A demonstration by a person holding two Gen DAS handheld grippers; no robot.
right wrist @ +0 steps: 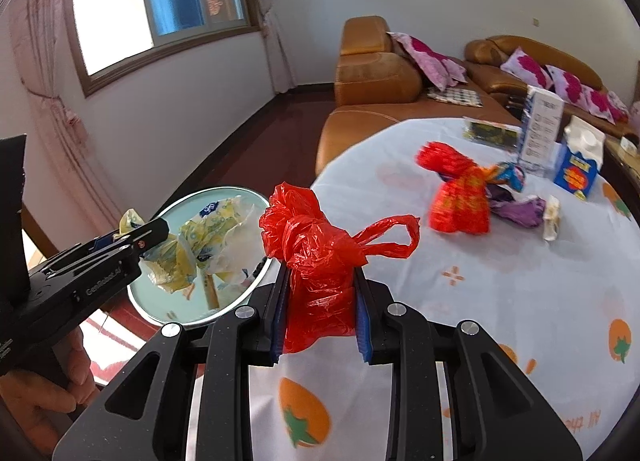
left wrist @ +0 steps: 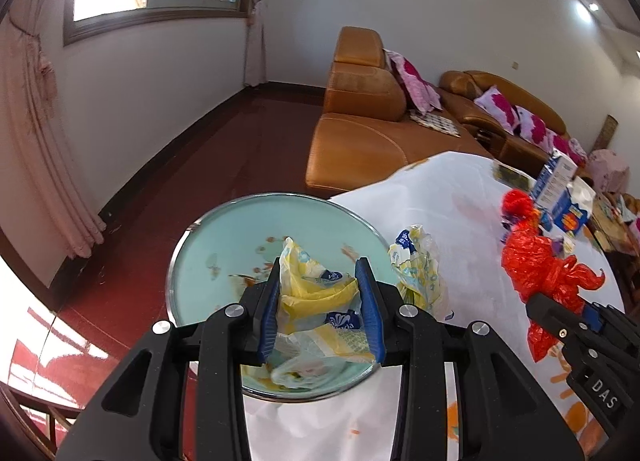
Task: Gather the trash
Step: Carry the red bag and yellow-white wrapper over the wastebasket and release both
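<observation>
The left gripper [left wrist: 322, 303] is clamped on a crinkly yellow-and-white plastic wrapper [left wrist: 316, 301], held over a round, pale-green bin [left wrist: 208, 237] beside the table [right wrist: 500, 301]. The right gripper [right wrist: 320, 313] is clamped on a scrunched, glossy red plastic bag [right wrist: 316, 261] above the fruit-printed tablecloth.

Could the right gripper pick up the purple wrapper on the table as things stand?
Probably not: the right gripper is shut on the red plastic bag, so its fingers are full, though nothing blocks the purple wrapper.
</observation>
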